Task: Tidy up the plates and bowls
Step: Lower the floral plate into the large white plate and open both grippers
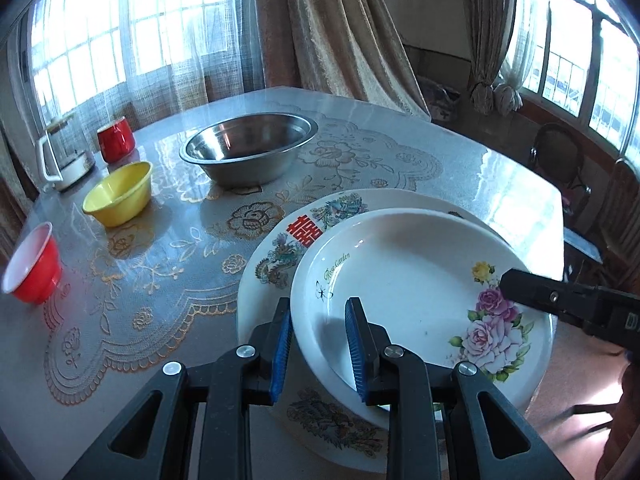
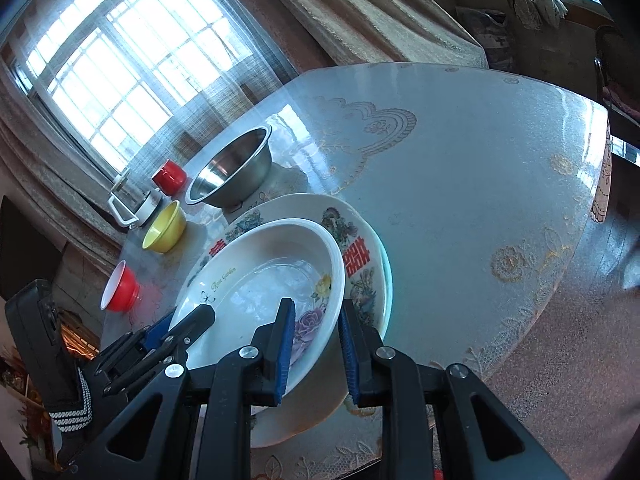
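Lower centre of both views: white rose-printed shallow plate (image 1: 404, 280) stacked on large dragon-patterned plate (image 1: 280, 248), rim clenched by left gripper (image 1: 318, 312) and right gripper (image 2: 318, 314). Upper left: steel bowl (image 1: 248, 152), yellow bowl (image 1: 120, 194), red bowl (image 1: 32, 264) not yet nested.

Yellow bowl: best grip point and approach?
Pinch the yellow bowl at its thin rim, one finger inside and one outside. It sits upright and empty; the walls flare. Probably come from the near side, which looks clear; a red cup stands behind it.
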Motion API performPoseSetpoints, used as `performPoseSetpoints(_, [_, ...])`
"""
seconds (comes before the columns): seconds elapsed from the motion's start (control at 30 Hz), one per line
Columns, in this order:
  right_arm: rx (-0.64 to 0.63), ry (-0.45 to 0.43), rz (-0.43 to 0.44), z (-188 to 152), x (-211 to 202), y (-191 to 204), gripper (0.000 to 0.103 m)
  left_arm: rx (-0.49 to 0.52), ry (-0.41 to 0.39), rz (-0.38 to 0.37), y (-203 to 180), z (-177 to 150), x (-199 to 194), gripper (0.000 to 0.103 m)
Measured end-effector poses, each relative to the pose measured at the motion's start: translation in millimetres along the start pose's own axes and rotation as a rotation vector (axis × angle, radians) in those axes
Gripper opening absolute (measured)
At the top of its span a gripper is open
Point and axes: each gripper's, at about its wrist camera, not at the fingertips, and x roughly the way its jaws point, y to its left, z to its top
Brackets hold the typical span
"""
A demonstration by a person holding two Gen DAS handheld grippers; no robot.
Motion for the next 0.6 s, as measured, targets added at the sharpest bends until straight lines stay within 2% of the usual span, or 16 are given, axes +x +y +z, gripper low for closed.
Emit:
performPoseSetpoints(0.27, [-0.064, -0.005, -0.068, 4, 2, 8, 0.025, 0.101, -0.032, 0.065, -12, 1, 0, 0.027])
performPoseSetpoints(0.4, [-0.077, 0.007, -0.071, 4, 6, 10, 0.025, 0.108, -0.035, 0.060, -11, 3, 1, 0.027])
performPoseSetpoints(0.6, [-0.155, -0.021, -0.135, 5, 5, 19, 0.026, 0.090, -0.032, 0.065, -9, 6, 2, 0.027])
